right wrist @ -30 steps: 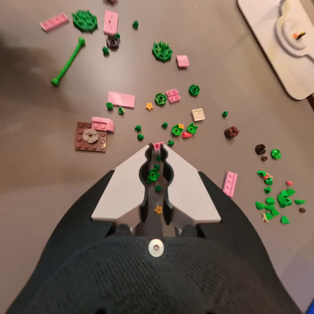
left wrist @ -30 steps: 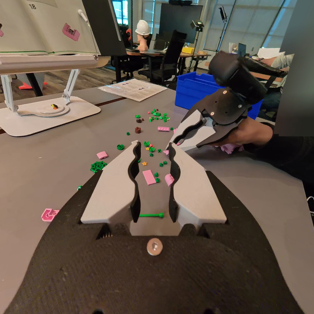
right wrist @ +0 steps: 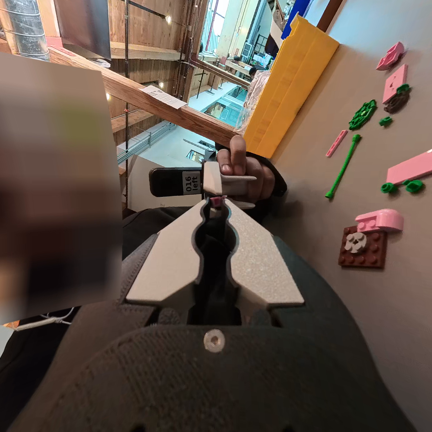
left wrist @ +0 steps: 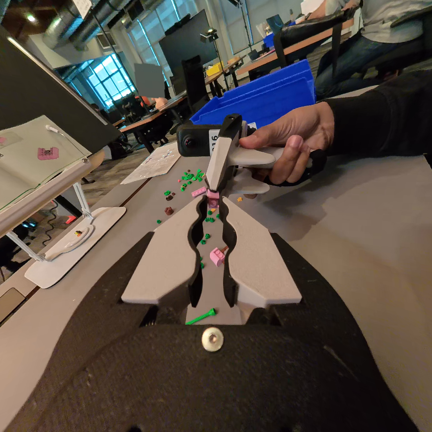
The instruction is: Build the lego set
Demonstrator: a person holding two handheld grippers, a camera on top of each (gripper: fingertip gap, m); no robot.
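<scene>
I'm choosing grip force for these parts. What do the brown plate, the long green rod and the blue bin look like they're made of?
Brown plate: looks like hard moulded plastic, fairly matte, with crisp studs.
Green rod: plastic too, ridged along its length, so possibly flexible; I can't confirm that.
Blue bin: apparently rigid plastic with a soft sheen and moulded ribs.

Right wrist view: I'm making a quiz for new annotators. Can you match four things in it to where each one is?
Things:
1. small pink brick
2. green rod
3. grey round piece
4. yellow bin

Places:
a. on the brown plate
b. along the edge of the table
c. between the fingertips of the right gripper
d. lying on the bare table, touching no other piece

Pairs: 1-c, 2-d, 3-a, 4-b
</scene>
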